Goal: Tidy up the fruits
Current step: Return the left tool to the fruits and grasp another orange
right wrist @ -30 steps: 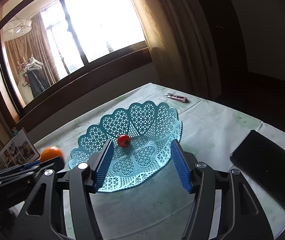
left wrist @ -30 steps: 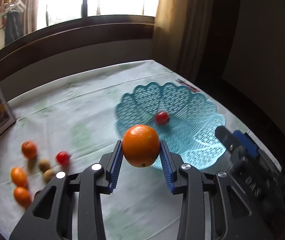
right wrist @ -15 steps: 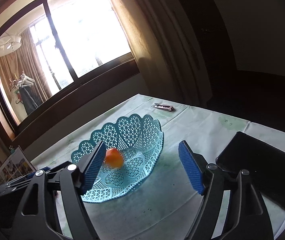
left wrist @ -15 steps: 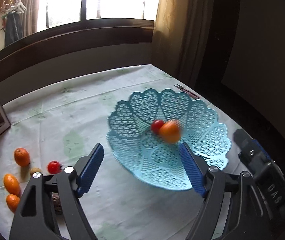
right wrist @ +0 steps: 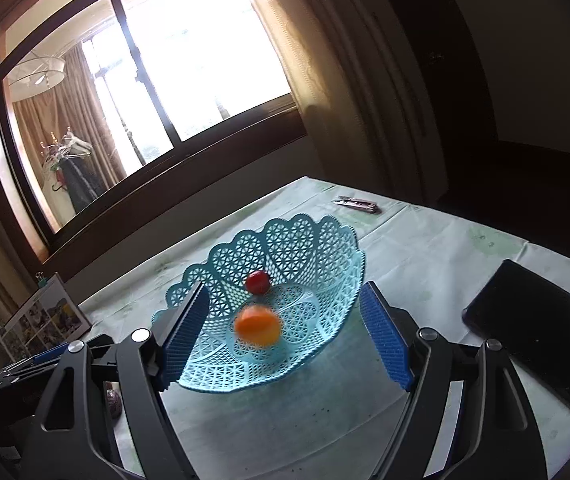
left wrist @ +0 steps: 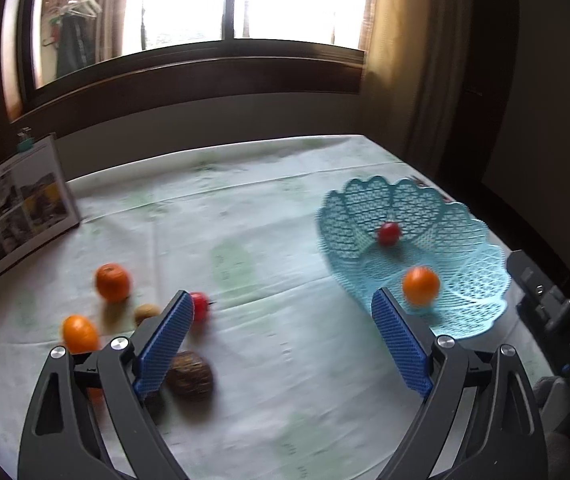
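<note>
So the left tongs (left wrist: 279,340) were spread wide and opening further, with nothing between the blue pads, just bare tabletop (left wrist: 277,248) under its pale green-patterned cloth. The right tongs (right wrist: 283,338) were also apart and opening a bit more, framing the basket from either side; whether the left pad touched the rim I couldn't tell, and nothing was gripped.

The light blue lattice basket (left wrist: 465,280) sat toward the right of the tabletop in the left wrist view. Inside it were two fruits: a small red one, probably a tomato (left wrist: 388,233), near the back wall, and an orange (left wrist: 420,285) closer to the front, blurred in both views. From the right wrist view the same orange (right wrist: 257,326) sat in the middle of the basket (right wrist: 325,248) with the red fruit (right wrist: 257,282) just behind it.

Loose fruit was grouped on the left side of the tabletop, well apart from the basket: an orange mandarin (left wrist: 113,282), a second smaller orange fruit (left wrist: 79,334), a small tan round one (left wrist: 147,314), another red tomato (left wrist: 200,306) right beside the left pad, and a dark brown wrinkled fruit (left wrist: 189,374) just beside that same finger.

Also around: a photo calendar card (left wrist: 17,208) standing at the far left, a dark flat device (right wrist: 541,320) to the right of the basket, and some small metal clipper-looking thing (right wrist: 355,203) beyond it.
</note>
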